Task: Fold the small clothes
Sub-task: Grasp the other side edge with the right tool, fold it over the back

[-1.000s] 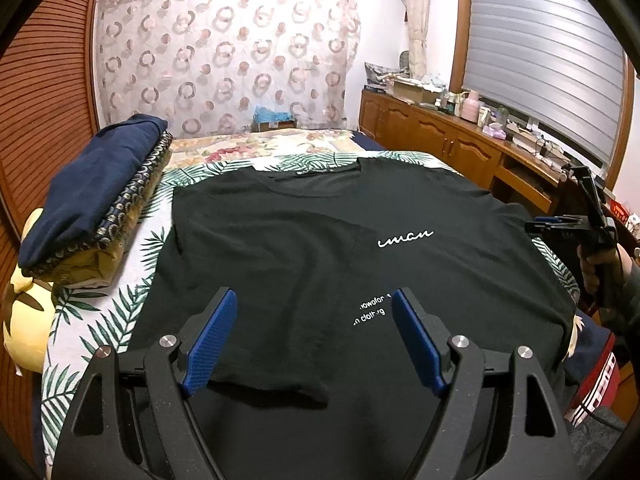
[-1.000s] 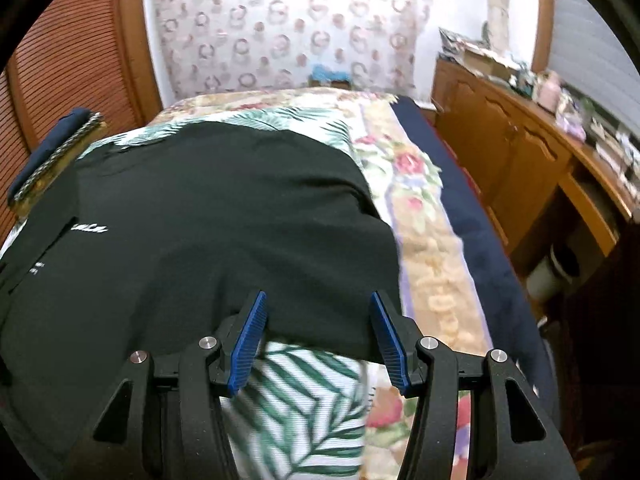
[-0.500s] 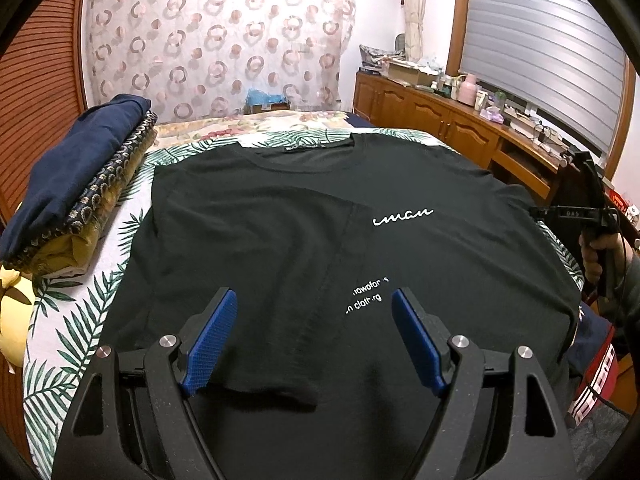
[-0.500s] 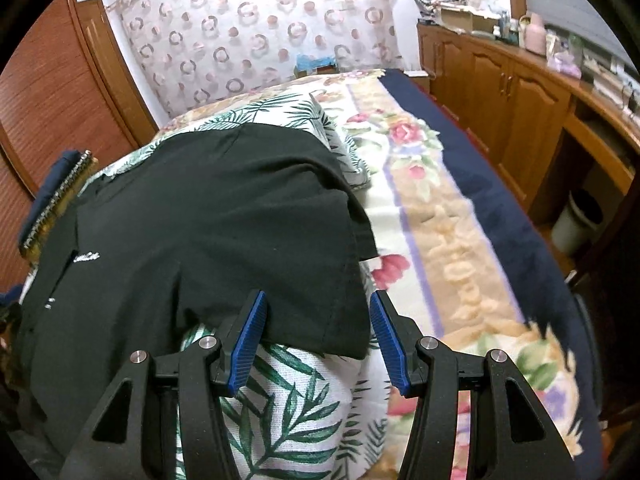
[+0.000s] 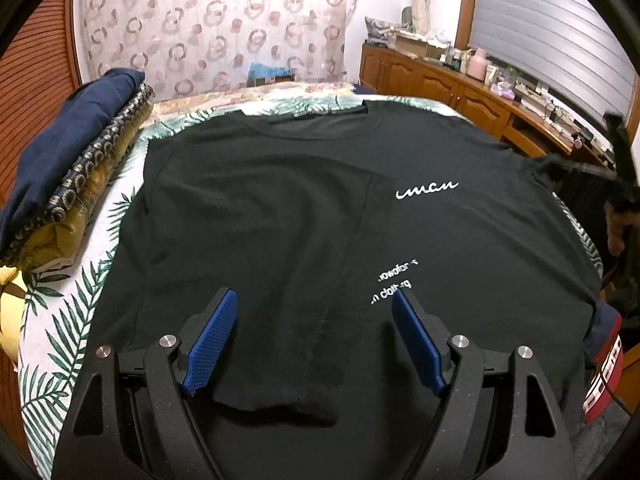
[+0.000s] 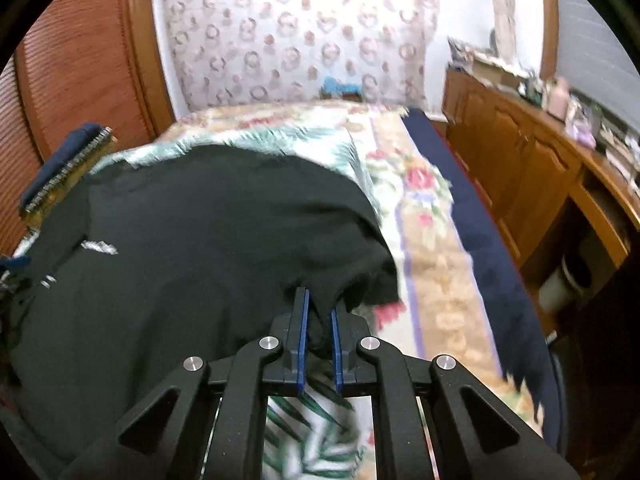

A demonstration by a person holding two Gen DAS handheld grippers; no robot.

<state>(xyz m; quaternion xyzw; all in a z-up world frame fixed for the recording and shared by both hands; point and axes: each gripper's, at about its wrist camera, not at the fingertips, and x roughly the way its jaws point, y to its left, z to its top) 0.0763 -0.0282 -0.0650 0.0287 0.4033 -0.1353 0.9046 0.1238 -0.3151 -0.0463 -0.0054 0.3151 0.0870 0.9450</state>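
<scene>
A black short-sleeved cotton T-shirt with white script lettering (image 5: 280, 216) lies spread flat, collar toward twelve o'clock, on a white bedspread printed with green palm leaves (image 5: 60, 320); one side of the shirt is already folded in over the body, its straight edge running down the middle beside the lettering. The left gripper (image 5: 314, 340), black with blue ribbed pads, hovers over the hem at six o'clock with its fingers spread wide and nothing between them. In the right wrist view the right gripper (image 6: 319, 332) has its fingers drawn almost together, pinching a bunched fold of the T-shirt's sleeve edge, which rises off the bedspread at the tips; this view is blurred. At nine o'clock from the shirt sits a stack of folded fabrics, navy on top of patterned gold (image 5: 72, 152). A circle-patterned curtain (image 5: 216, 28) hangs at twelve o'clock, and a brown wooden sideboard with cluttered top (image 5: 472, 88) stands at two o'clock
</scene>
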